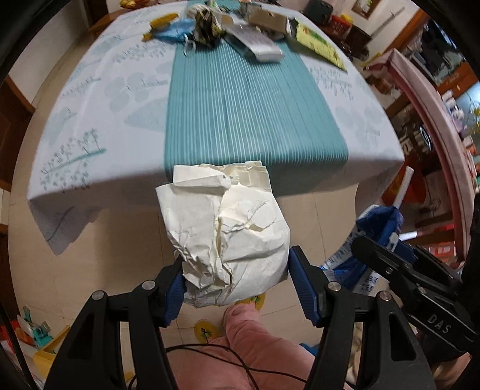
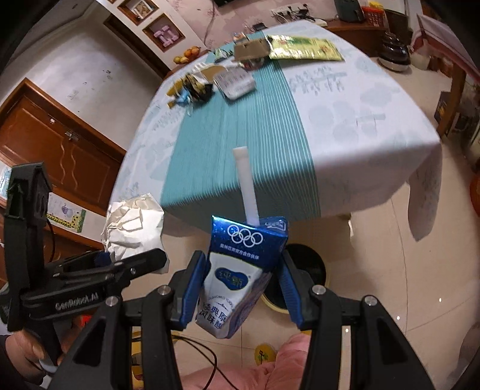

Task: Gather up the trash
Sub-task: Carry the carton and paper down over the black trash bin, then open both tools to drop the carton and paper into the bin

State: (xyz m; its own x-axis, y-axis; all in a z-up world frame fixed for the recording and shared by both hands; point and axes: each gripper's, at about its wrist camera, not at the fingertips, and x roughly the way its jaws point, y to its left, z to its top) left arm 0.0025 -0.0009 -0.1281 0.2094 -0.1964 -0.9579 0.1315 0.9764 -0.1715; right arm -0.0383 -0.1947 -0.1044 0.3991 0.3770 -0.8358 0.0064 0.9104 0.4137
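In the left wrist view, my left gripper [image 1: 237, 282] is shut on a crumpled white paper bag [image 1: 228, 228], held over the floor in front of the table's near edge. In the right wrist view, my right gripper [image 2: 240, 288] is shut on a blue and white drink carton [image 2: 240, 264] with a white straw [image 2: 246, 183] sticking up. A round bin with a black liner [image 2: 309, 267] stands on the floor just behind and below the carton. The two grippers are side by side; the paper bag [image 2: 132, 225] shows at the left of the right wrist view.
The table [image 1: 75, 126] has a pale cloth and a teal striped runner [image 1: 246, 114]. At its far end lies more litter: dark wrappers [image 1: 207, 24], a grey flat pack [image 1: 258, 42], cardboard [image 2: 250, 49], a yellow-green packet [image 2: 303, 48]. A person's pink-clad leg [image 1: 249, 351] is below.
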